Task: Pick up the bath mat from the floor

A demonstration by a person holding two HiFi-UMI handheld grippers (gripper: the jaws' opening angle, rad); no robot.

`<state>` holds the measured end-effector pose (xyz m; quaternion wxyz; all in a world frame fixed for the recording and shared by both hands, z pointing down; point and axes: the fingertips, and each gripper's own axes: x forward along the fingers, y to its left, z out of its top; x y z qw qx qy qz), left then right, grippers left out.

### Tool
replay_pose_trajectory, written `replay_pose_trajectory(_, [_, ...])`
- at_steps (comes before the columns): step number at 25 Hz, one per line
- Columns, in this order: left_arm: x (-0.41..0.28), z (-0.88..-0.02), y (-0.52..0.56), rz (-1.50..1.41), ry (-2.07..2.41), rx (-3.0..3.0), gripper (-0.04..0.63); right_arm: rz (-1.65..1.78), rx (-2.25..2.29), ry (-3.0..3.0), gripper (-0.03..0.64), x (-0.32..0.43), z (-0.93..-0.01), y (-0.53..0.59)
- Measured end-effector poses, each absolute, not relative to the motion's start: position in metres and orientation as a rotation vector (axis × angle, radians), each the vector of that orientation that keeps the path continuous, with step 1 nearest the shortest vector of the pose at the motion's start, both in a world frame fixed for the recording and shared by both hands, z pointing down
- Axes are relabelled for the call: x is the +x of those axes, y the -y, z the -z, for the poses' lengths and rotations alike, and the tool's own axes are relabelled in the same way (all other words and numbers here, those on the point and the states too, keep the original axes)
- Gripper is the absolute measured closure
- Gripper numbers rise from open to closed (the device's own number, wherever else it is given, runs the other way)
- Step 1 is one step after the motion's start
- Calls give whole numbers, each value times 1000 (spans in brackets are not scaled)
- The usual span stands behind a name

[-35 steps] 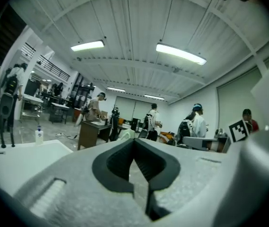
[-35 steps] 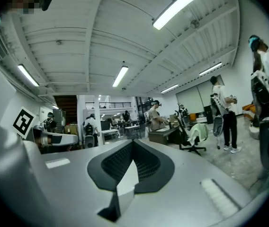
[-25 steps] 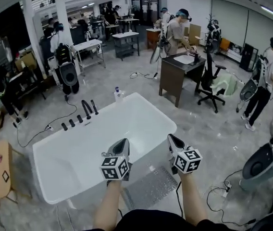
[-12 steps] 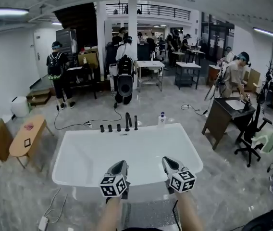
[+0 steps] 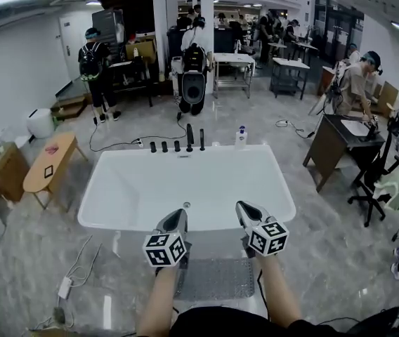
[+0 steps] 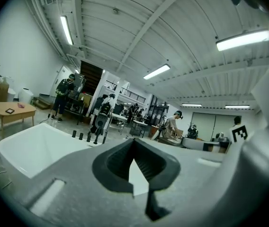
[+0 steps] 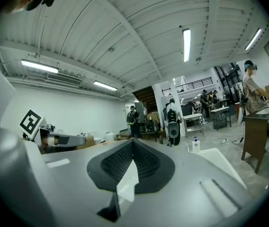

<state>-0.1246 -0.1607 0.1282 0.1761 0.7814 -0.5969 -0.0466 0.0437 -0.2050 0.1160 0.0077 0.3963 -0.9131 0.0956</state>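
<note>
at the floor's (image 5: 340, 258) left edge stands a low wooden table (image 5: 45, 168). the white bathtub (image 5: 126, 188) fills the middle of the floor, with dark taps (image 5: 177, 144) on its far rim. the left gripper (image 5: 177, 219) hovers over the tub's near rim, its jaws pressed together with nothing between them. the grey, knobbly bath mat (image 5: 213, 279) lies flat on the floor against the tub's near side, below and between both grippers, untouched. the right gripper (image 5: 245, 209) hangs beside the left, its jaws likewise closed and empty. a dark desk (image 5: 333, 142) stands near the floor's right edge.
</note>
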Motion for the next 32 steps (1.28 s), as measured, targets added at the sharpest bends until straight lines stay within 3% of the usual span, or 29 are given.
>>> replay_pose_trajectory(15, [-117,-167,169,36,1605,2175,595,-396,1311,2776,611,63,-145,212])
replay_pose_trajectory(32, [-126,-314,144,-222,1475,1971,595,-654,1264,2561,584,83,-286,203])
